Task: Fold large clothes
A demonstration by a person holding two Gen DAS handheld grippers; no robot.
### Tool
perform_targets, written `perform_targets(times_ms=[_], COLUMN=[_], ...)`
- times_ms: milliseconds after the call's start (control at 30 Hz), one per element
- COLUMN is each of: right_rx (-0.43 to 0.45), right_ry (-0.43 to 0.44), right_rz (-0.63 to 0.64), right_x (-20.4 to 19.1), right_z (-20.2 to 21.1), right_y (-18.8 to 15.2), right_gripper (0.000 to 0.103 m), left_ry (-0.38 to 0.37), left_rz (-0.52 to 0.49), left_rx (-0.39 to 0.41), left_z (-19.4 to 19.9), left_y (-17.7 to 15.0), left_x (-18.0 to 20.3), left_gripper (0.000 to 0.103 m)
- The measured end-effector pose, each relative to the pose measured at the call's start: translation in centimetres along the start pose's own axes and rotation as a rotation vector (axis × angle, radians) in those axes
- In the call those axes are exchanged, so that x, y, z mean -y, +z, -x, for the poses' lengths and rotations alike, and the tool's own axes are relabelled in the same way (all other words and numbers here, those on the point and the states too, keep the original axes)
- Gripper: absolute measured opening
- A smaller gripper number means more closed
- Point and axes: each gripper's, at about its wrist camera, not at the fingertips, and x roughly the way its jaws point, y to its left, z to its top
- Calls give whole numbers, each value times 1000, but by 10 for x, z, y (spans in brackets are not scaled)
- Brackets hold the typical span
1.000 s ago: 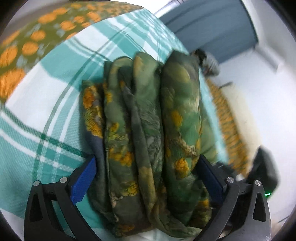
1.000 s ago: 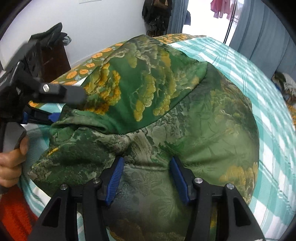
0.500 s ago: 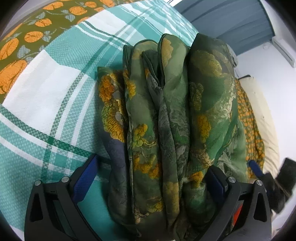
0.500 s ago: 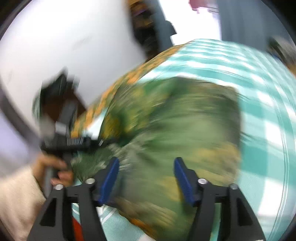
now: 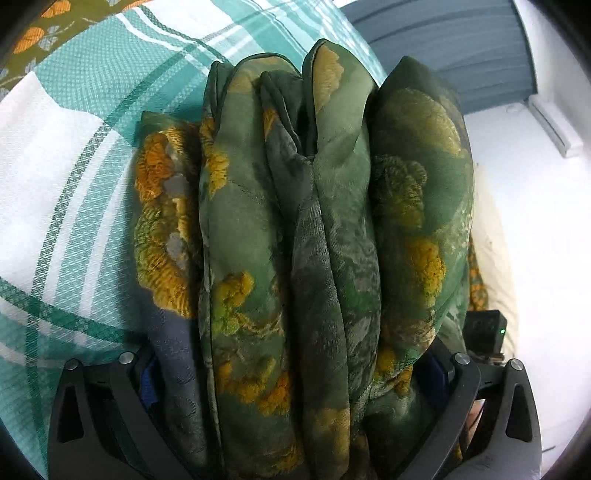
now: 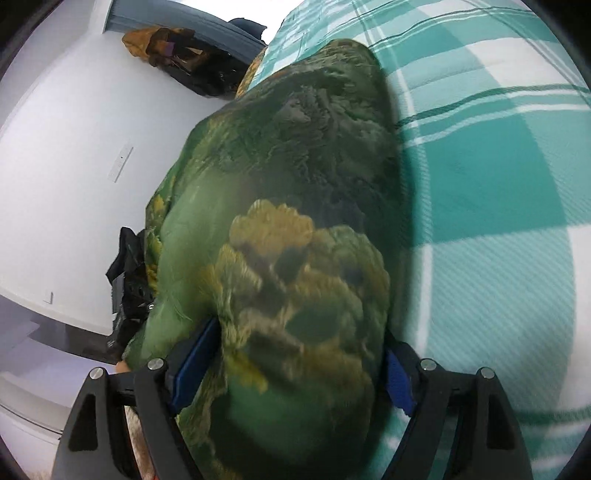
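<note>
A large green garment with yellow-orange flower print (image 5: 295,229) is folded into a thick bundle of several layers and held on its edge over the teal-and-white checked bedspread (image 5: 74,177). My left gripper (image 5: 295,373) is shut on the whole stack of folds, blue pads pressed to both sides. In the right wrist view the same garment (image 6: 295,229) fills the middle. My right gripper (image 6: 295,358) is shut on its other end. The other gripper's black body (image 6: 127,280) shows at the left behind the cloth.
The checked bedspread (image 6: 487,192) spreads to the right, over an orange-flowered sheet (image 5: 40,26). A white wall (image 6: 74,166) stands to the left, with dark clothes (image 6: 192,55) hanging on it. Blue curtains (image 5: 461,48) hang beyond the bed.
Both grippers have tipped the folded bundle up from lying flat to standing on edge. The right wrist view has swung round towards the wall. Both grips have held.
</note>
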Motion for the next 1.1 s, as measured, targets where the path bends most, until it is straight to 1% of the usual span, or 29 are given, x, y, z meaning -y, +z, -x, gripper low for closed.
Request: perform_targets(times_ms=[33,100,133,167,233,300,367,467,533,633,667,800,867,967,1000,1033,1067,1100], right_rx=[1,12,23,38,66,98,122,163,190,231,245,285,298,293,284,276,263,231], right_ry=[-7,-30,-48,-67,-97,-97,-84,-61,-39,-26,-24,-28,-33,-16,-15,-15,-16,-19], right_rz=[12,38,63,97,158,203,231,252,246,264,270,297,318,313,304,291,274,241], right_x=[-3,-8,-16,-26,-48,-63,-73,-77,-78,-79,-81,-78,-72,-54,-46,-33,-22,-8], right_z=[-1,3,6,5,5,15,27,50,64,84,85,99,101,93,88,81,72,60], right_y=[0,-2,-8,-13,-23,-29,-34,-39,-35,-23,-18,28,62,109,117,129,136,145], right_gripper=[82,80,78,75,74,73,72,72,72,72,72,72,72,72,72,72,72,72], left_ry=[10,16,26,41,45,44,51,51,43,20,9,0,-6,3,12,23,54,78], left_rz=[-10,-23,-34,-46,-52,-81,-118,-185,-203,-235,-245,-271,-269,-265,-258,-253,-238,-205], left_rx=[5,13,18,29,53,91,110,131,140,159,168,192,209,220,212,204,185,156], left_z=[2,8,12,16,23,32,38,45,50,46,41,28,17,-4,-18,-28,-50,-64], left_y=[0,-9,-14,-15,-20,-29,-34,-36,-28,-8,5,34,53,72,79,82,89,91], left_x=[2,7,10,15,22,35,51,82,90,115,125,147,151,146,142,135,124,111], left_gripper=[86,72,65,63,55,53,53,53,53,53,53,53,53,53,54,57,59,63])
